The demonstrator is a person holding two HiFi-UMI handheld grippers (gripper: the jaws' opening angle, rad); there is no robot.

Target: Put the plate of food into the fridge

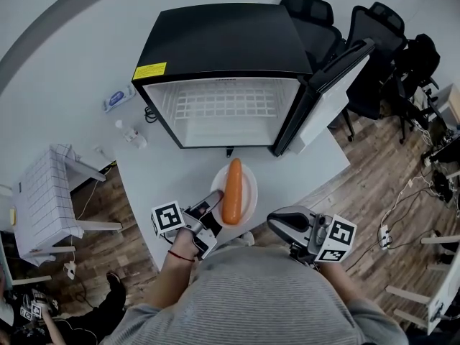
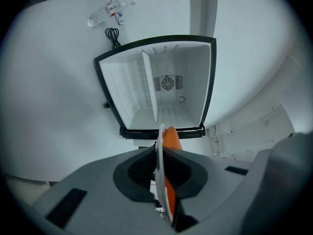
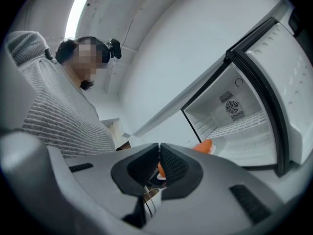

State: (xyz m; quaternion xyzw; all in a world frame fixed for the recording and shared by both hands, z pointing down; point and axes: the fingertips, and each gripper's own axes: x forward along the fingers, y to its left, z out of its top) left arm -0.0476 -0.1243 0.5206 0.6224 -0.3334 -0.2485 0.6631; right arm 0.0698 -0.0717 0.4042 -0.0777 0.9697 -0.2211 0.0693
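A white plate [image 1: 249, 190] with a long orange carrot [image 1: 232, 190] on it hovers just in front of the open black fridge [image 1: 223, 42]. My left gripper [image 1: 210, 211] is shut on the plate's left rim. In the left gripper view the plate [image 2: 160, 151] stands edge-on between the pads, with the carrot [image 2: 171, 138] beside it and the fridge's white inside [image 2: 166, 92] straight ahead. My right gripper [image 1: 279, 223] hangs to the plate's right, apart from it. In its own view my right gripper [image 3: 159, 166] is shut with nothing in it; the carrot [image 3: 204, 146] shows beyond.
The fridge stands on a white table [image 1: 162, 175] with its door [image 1: 334, 85] swung open to the right. A wire shelf [image 1: 226, 105] crosses its inside. A white slatted stool [image 1: 47, 200] is at the left, black chairs [image 1: 316, 16] at the back right, a bottle [image 1: 118, 99] behind the fridge's left side.
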